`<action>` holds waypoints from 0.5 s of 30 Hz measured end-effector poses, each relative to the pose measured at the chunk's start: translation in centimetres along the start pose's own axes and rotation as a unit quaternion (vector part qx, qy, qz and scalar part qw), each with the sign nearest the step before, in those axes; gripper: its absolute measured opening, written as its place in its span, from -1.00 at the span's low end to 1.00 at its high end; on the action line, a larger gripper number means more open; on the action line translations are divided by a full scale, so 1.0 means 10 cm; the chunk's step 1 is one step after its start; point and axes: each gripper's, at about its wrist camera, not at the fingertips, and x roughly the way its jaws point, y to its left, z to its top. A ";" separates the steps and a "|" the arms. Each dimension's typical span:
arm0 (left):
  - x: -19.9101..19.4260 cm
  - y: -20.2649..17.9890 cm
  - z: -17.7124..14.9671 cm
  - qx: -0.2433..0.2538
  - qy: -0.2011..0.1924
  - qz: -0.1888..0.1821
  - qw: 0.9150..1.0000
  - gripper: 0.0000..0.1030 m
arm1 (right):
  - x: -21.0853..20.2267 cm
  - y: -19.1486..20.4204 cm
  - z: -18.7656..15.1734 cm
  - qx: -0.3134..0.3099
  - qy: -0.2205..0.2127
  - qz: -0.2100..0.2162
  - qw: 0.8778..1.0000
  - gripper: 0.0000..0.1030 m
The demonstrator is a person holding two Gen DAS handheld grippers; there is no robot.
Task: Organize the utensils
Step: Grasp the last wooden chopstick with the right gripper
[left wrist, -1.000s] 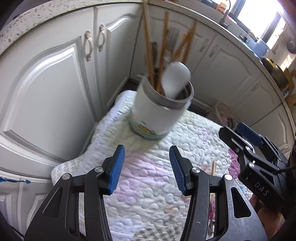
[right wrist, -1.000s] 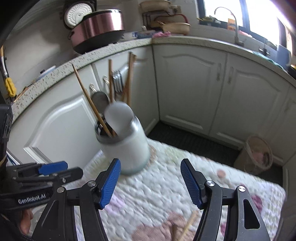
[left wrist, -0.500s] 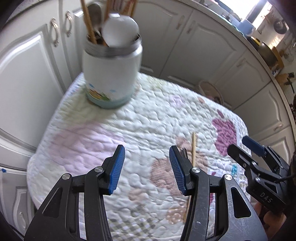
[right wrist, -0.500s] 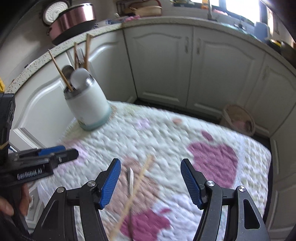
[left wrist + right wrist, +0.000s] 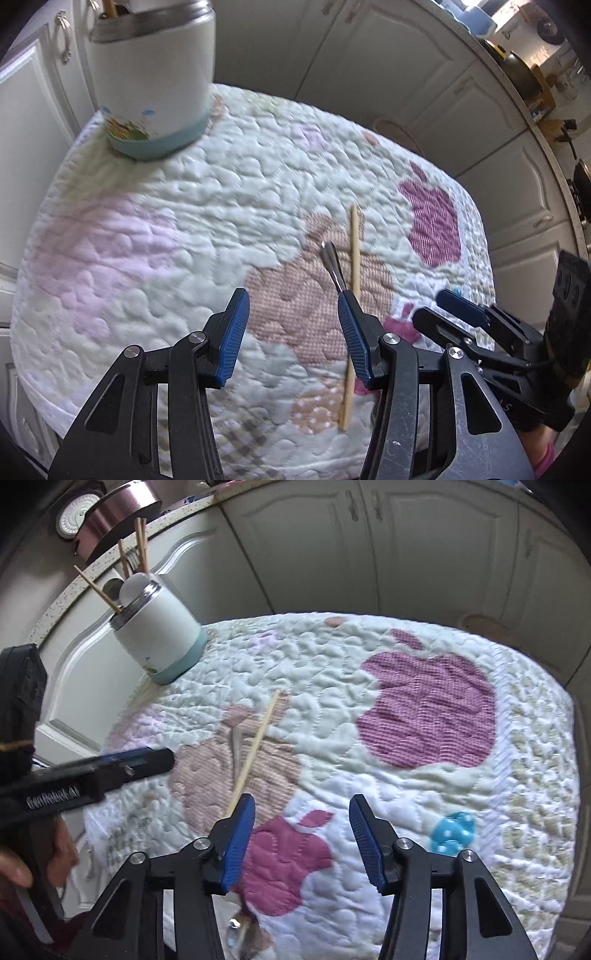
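Nearest, the left gripper [image 5: 293, 325] hangs over the quilted mat [image 5: 221, 206] with its jaws spread and nothing between them. The right gripper [image 5: 302, 834] hangs over the same mat; its jaws are closing, with only cloth showing between the blue pads [image 5: 240, 840]. Just past both tools, on the brown patch of the mat, a wooden chopstick [image 5: 255, 753] lies flat, and a metal utensil handle [image 5: 332, 266] lies beside it; whether the two touch is unclear. Farther off, at the mat's far corner, stands a white jar [image 5: 162, 642] with a pale green base, upright, holding chopsticks and a white spoon [image 5: 133, 585]. Beyond the mat are cream cabinet doors [image 5: 332, 554].
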 end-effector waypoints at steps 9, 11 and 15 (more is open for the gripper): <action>0.06 0.09 -0.04 -0.005 0.008 0.013 1.000 -0.04 | 0.28 0.15 0.17 0.008 0.006 0.024 1.000 -0.24; 0.05 0.13 -0.06 -0.006 0.011 0.015 1.000 -0.04 | 0.40 0.18 0.28 0.014 0.012 0.024 1.000 -0.31; 0.04 0.18 -0.09 -0.010 0.015 0.018 1.000 -0.04 | 0.60 0.28 0.40 -0.003 0.012 0.002 1.000 -0.79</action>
